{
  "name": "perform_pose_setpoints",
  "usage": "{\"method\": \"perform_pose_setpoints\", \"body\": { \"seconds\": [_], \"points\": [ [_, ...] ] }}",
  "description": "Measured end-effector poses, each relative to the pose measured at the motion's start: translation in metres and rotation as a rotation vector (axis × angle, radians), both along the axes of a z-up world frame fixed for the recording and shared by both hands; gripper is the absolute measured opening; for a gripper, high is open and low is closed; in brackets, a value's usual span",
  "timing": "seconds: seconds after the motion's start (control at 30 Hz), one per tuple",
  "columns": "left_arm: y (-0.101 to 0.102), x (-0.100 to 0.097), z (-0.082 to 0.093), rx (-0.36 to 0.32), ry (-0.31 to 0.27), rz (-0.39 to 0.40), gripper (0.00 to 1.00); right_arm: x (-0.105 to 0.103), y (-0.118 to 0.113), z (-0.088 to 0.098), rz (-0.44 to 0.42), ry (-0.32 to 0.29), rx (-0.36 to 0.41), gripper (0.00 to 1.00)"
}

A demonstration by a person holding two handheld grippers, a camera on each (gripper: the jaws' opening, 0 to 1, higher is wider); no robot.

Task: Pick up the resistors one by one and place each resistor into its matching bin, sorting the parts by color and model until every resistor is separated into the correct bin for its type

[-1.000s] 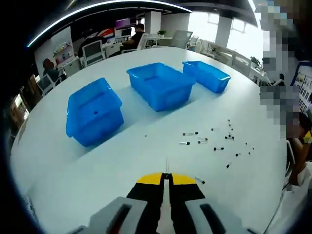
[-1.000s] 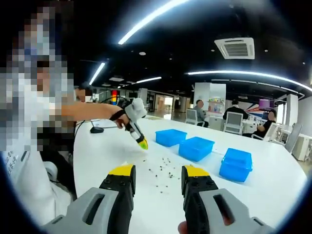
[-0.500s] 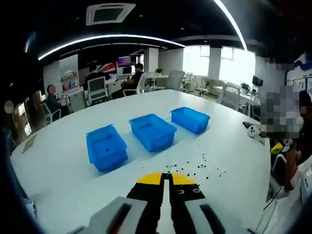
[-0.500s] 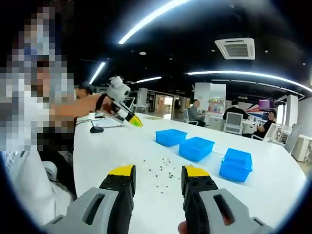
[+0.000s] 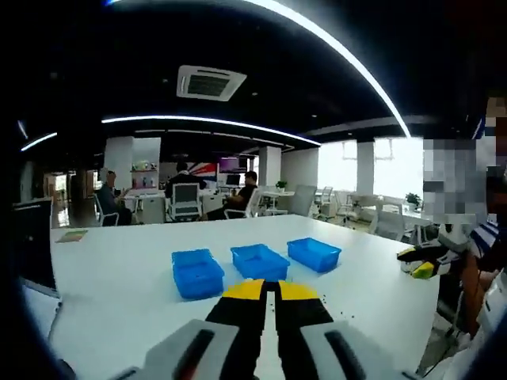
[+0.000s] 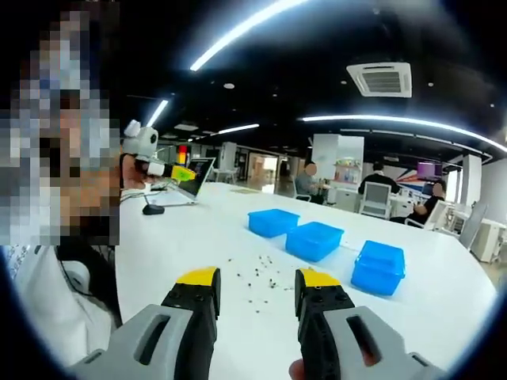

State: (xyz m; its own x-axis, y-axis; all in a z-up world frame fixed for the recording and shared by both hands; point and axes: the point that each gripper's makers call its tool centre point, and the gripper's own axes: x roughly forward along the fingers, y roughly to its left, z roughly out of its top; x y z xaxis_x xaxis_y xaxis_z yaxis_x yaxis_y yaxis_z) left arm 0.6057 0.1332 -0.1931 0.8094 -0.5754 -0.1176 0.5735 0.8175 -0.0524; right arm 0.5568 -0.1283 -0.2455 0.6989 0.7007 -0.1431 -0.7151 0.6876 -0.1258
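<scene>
A: How should the step in hand be carried out?

B: No resistor appears to be held, so a pickup is judged to be next. The white table (image 6: 444,285) should be approached from above, one part singled out at the edge of the scatter, and only that part pinched, so that neighbours are not dragged along. Its colour should be read before a bin is chosen.

A: Where are the bins seen?

B: Three blue bins (image 6: 317,240) are lined up right of centre in the right gripper view, well apart from the jaws; in the left gripper view the same row (image 5: 256,263) sits just above the jaw tips, at centre.

A: And the grippers?

B: The right gripper (image 6: 257,277) is held at the bottom centre with its yellow-tipped jaws spread and nothing between them. The left gripper (image 5: 269,286) has its jaws pressed together; whether anything thin is pinched cannot be told. In the right gripper view it is raised at the upper left, clear of the table.

A: The resistors?

B: The resistors (image 6: 257,273) are scattered as small dark specks at lower centre, between the jaws and the bins. Colour bands are too small to be read.
</scene>
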Motion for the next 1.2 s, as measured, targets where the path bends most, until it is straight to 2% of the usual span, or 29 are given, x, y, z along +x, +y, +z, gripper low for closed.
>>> {"method": "perform_pose_setpoints", "body": {
  "seconds": [0.07, 0.2, 0.5, 0.6, 0.77, 0.93, 1.07, 1.2],
  "points": [
    [0.002, -0.003, -0.004, -0.013, 0.005, 0.006, 0.07, 0.0, 0.0, 0.0, -0.001, 0.0, 0.001, 0.39],
    [0.007, 0.004, -0.011, -0.017, 0.008, 0.035, 0.07, 0.0, -0.001, 0.0, -0.001, -0.001, 0.0, 0.39],
    [0.013, 0.043, -0.022, -0.042, 0.035, 0.083, 0.07, 0.0, -0.003, 0.002, -0.008, -0.006, 0.0, 0.39],
    [0.021, 0.063, -0.023, -0.029, 0.03, 0.125, 0.07, 0.001, -0.004, 0.002, -0.01, -0.004, 0.002, 0.39],
    [0.029, 0.092, -0.018, -0.062, 0.034, 0.16, 0.07, 0.003, -0.005, 0.001, -0.011, -0.002, 0.002, 0.39],
    [0.024, 0.121, -0.021, -0.065, 0.052, 0.174, 0.07, 0.003, -0.004, 0.001, -0.009, -0.001, 0.002, 0.39],
    [0.022, 0.16, -0.024, -0.081, 0.057, 0.206, 0.07, 0.003, -0.002, 0.0, -0.003, 0.0, 0.0, 0.39],
    [0.02, 0.197, -0.026, -0.064, 0.069, 0.223, 0.07, 0.002, -0.003, 0.002, -0.004, -0.004, 0.001, 0.39]
  ]
}}
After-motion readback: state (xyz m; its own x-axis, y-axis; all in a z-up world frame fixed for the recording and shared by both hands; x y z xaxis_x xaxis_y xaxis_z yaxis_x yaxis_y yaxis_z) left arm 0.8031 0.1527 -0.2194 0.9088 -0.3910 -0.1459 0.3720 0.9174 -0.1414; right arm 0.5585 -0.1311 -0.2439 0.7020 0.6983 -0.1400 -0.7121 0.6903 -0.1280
